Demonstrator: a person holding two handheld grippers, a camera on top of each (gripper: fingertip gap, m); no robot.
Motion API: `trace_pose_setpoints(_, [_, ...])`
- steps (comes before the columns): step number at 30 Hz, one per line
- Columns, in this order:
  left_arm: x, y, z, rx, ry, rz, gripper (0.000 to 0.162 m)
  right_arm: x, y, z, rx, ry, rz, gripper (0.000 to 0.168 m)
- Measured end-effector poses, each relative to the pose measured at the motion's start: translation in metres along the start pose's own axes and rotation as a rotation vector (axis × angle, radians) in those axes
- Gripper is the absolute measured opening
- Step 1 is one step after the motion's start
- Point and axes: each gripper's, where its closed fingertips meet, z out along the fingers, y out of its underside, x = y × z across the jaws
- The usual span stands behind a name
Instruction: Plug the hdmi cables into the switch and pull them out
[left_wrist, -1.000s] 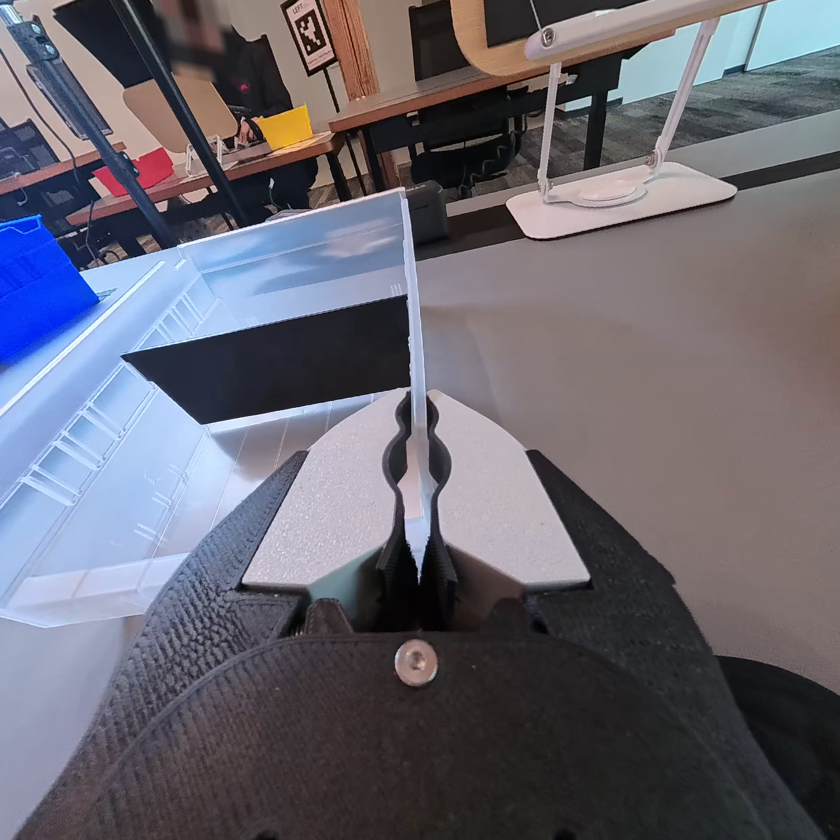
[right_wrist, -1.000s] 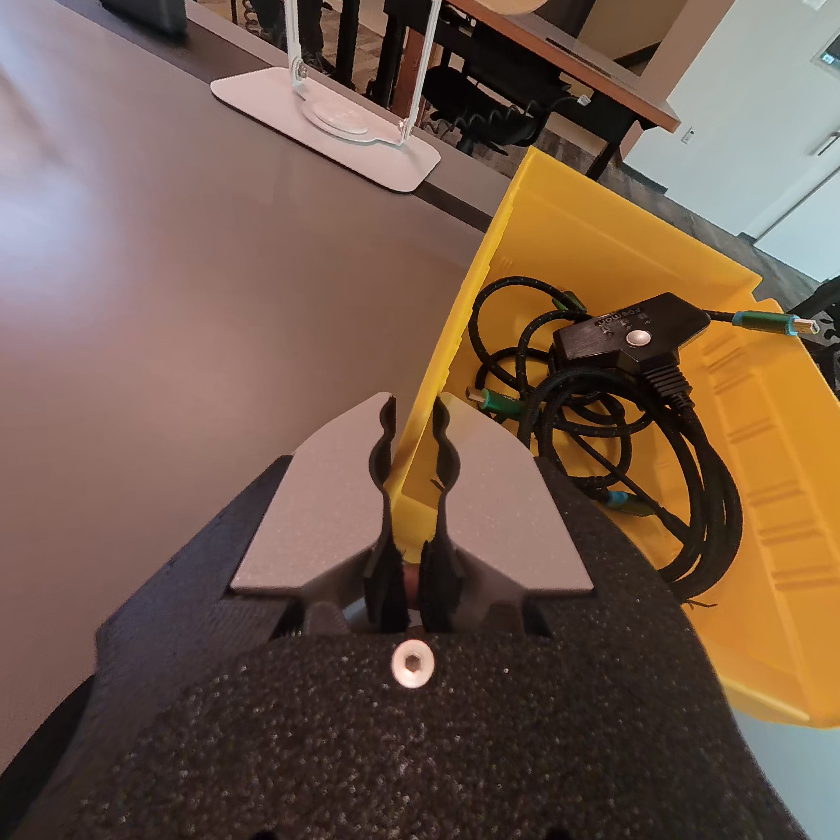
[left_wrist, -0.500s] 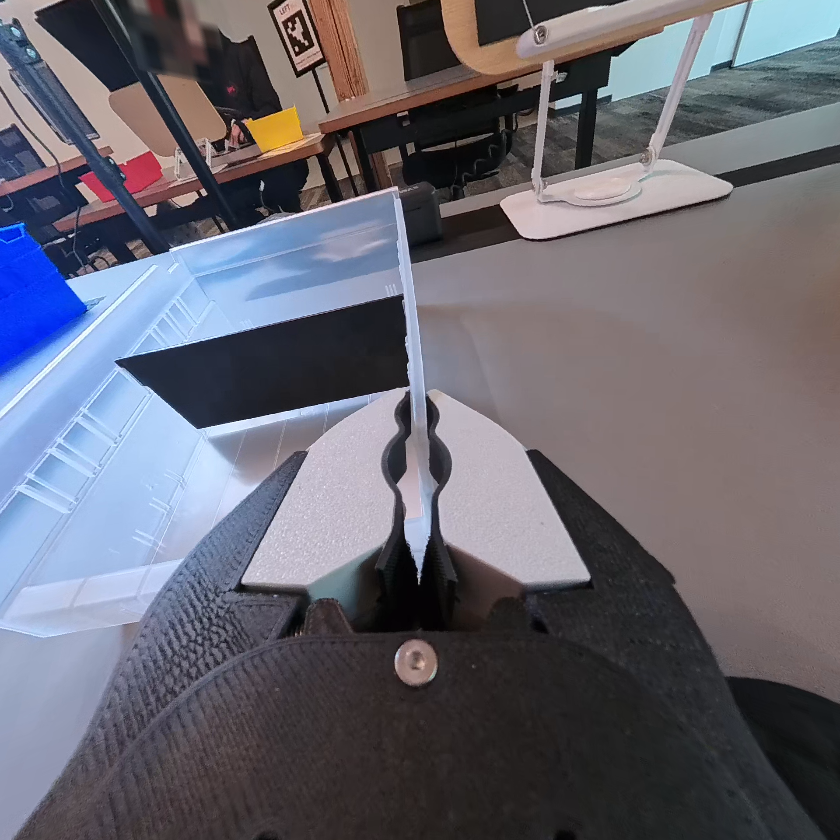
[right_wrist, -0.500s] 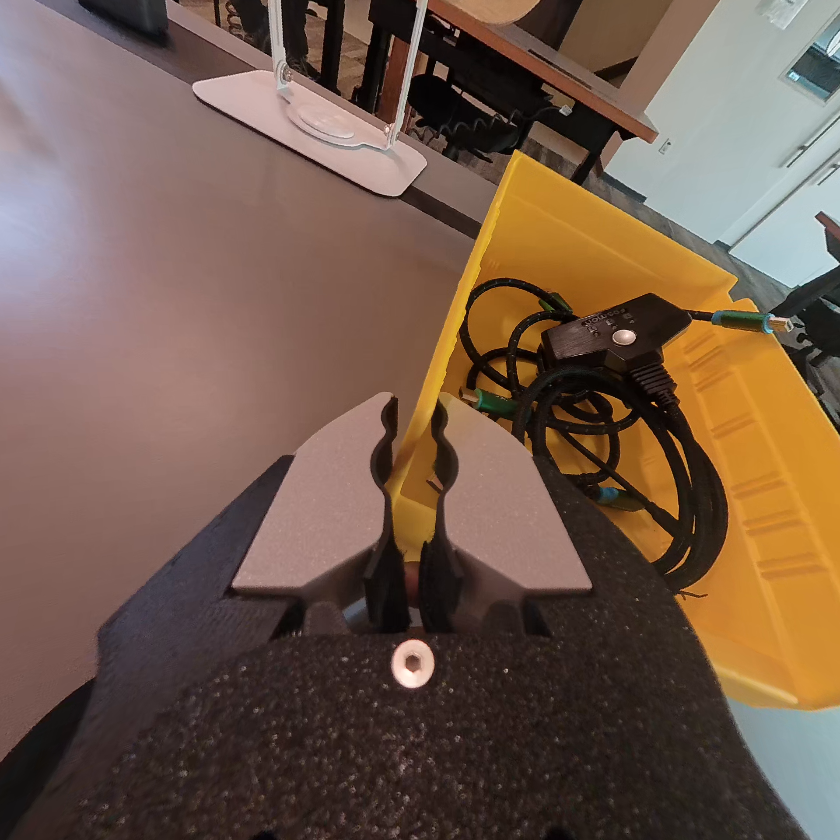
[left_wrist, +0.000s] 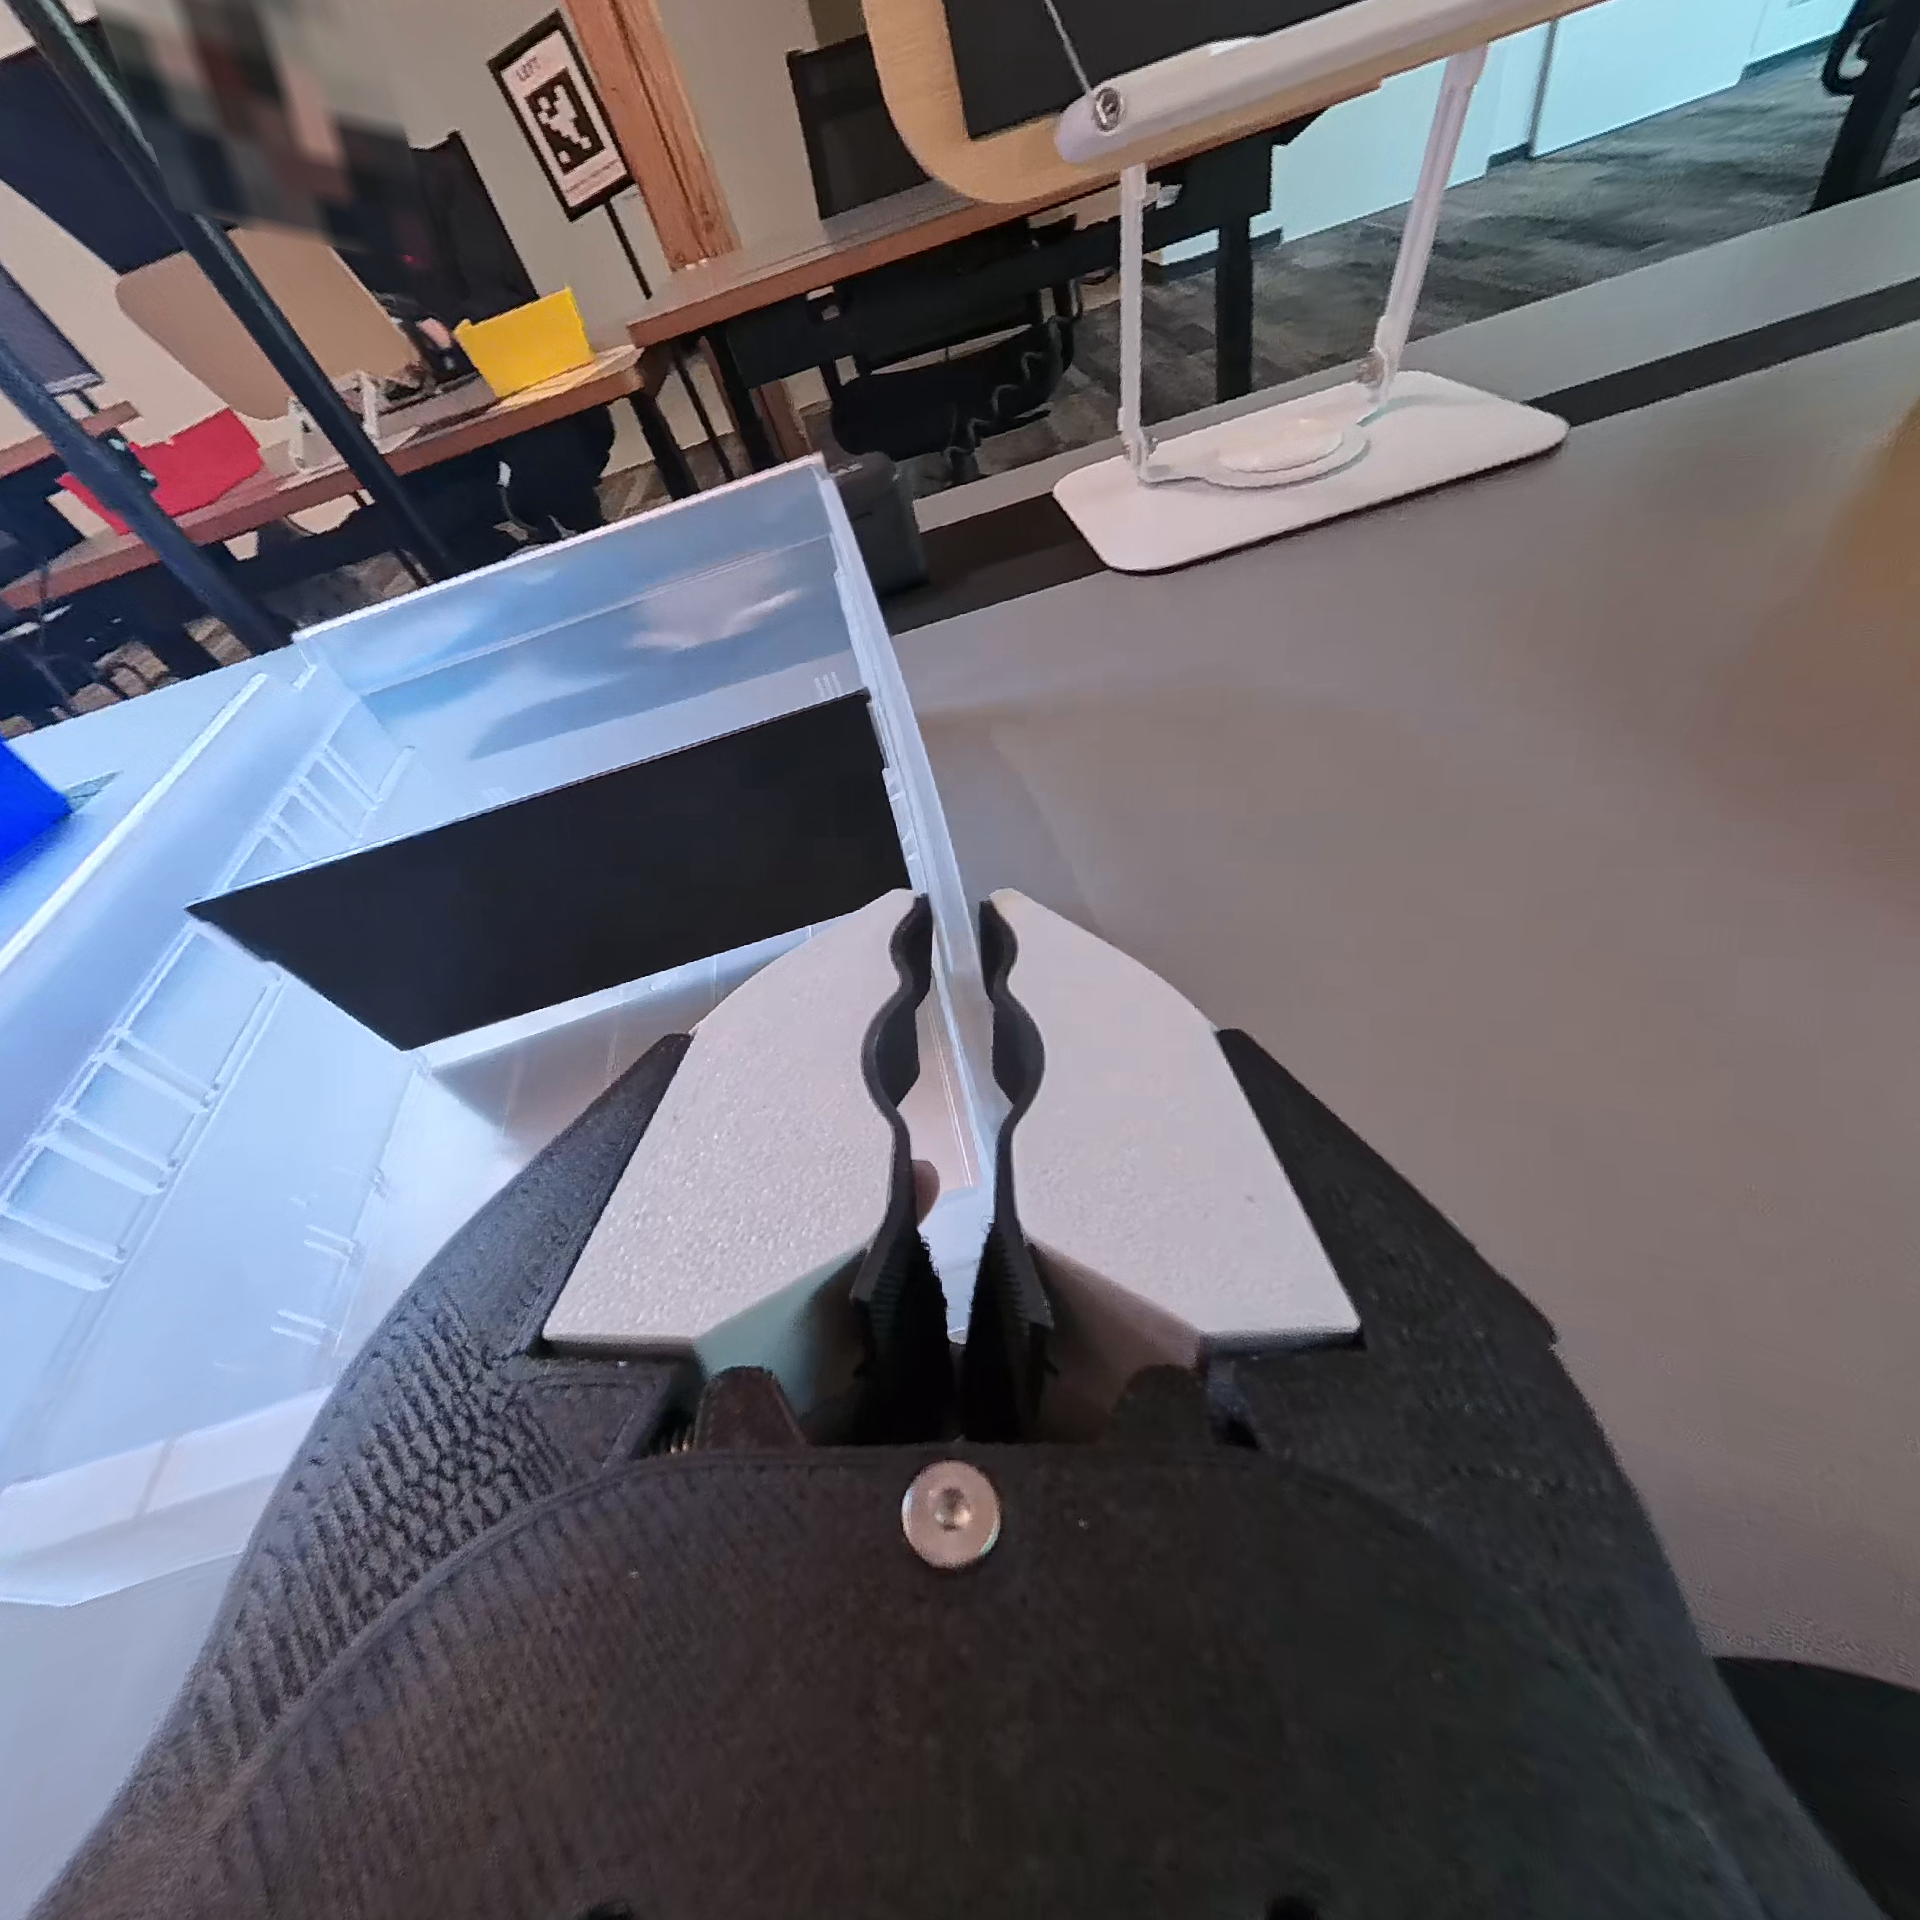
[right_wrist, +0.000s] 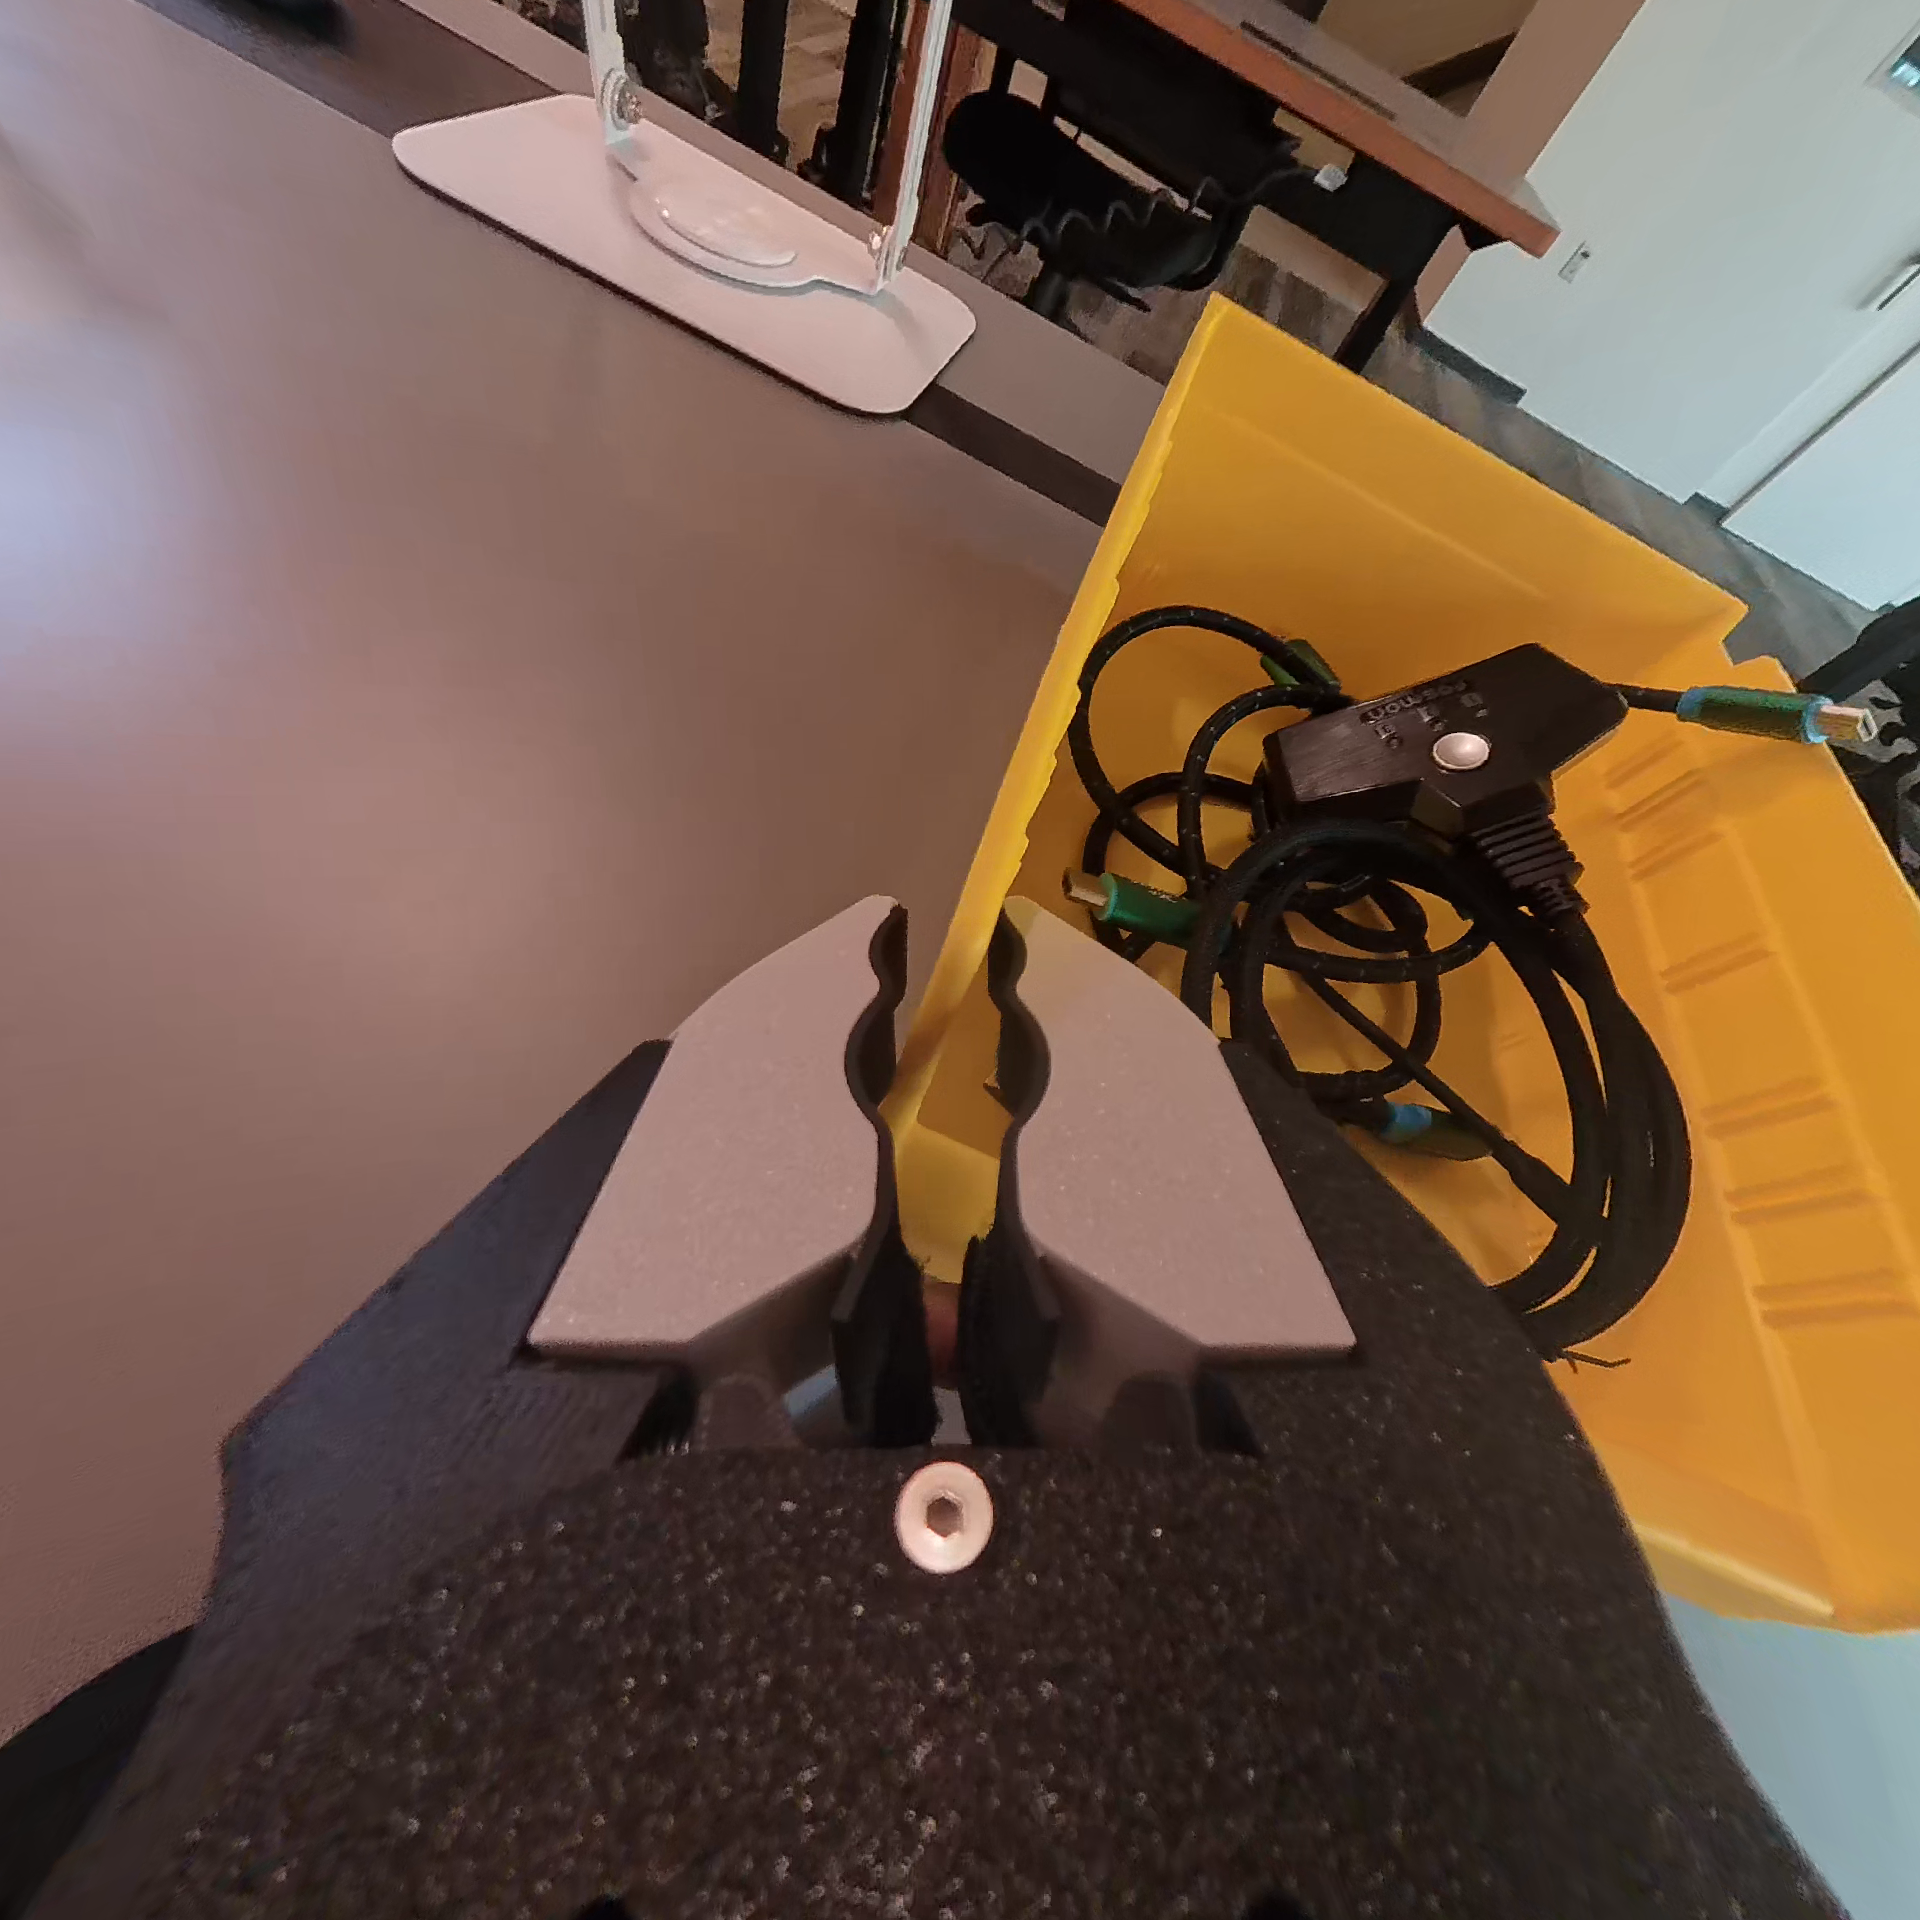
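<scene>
My right gripper (right_wrist: 948, 914) is shut on the left wall of a yellow bin (right_wrist: 1403, 540). In the bin lie a black HDMI switch (right_wrist: 1434, 738) with a round button and coiled black braided cables (right_wrist: 1558, 1091). One green-sleeved plug (right_wrist: 1143, 904) lies loose near the wall. Another plug (right_wrist: 1745, 717) rests on the far rim. My left gripper (left_wrist: 951, 909) straddles the right wall of a clear plastic bin (left_wrist: 623, 644). Its jaws stand slightly apart and the wall leans on the right finger. A black panel (left_wrist: 582, 862) stands across the clear bin.
Both bins sit on a grey-brown table (left_wrist: 1455, 831). A white lamp base (left_wrist: 1309, 468) stands at the far edge, also in the right wrist view (right_wrist: 686, 239). A blue bin (left_wrist: 26, 821) is at the far left. Desks and a seated person are beyond. The tips of one gripper are about 40 cm away from the tips of the other.
My left gripper's jaws have parted a little from the clear bin's wall, which they pinched before. My right gripper has shifted over the table with the yellow bin in its grip.
</scene>
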Motion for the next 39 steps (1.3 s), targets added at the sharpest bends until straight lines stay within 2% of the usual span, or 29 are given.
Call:
trace_pose_setpoints(11, [0.032,-0.012,0.018,0.000,0.023,0.013,0.007,0.004,-0.004,0.012,-0.019,0.000,0.063,0.014])
trace_pose_setpoints(16, [0.050,-0.018,0.024,0.004,0.032,0.019,0.008,-0.009,-0.009,0.015,-0.024,-0.011,0.025,0.015])
trace_pose_setpoints(30, [0.065,-0.023,0.029,0.027,0.034,0.014,0.009,-0.060,-0.034,0.025,0.024,-0.080,-0.005,0.015])
trace_pose_setpoints(39, [0.081,-0.028,0.038,0.026,0.070,0.023,0.012,-0.067,-0.041,0.033,0.031,-0.017,-0.022,0.014])
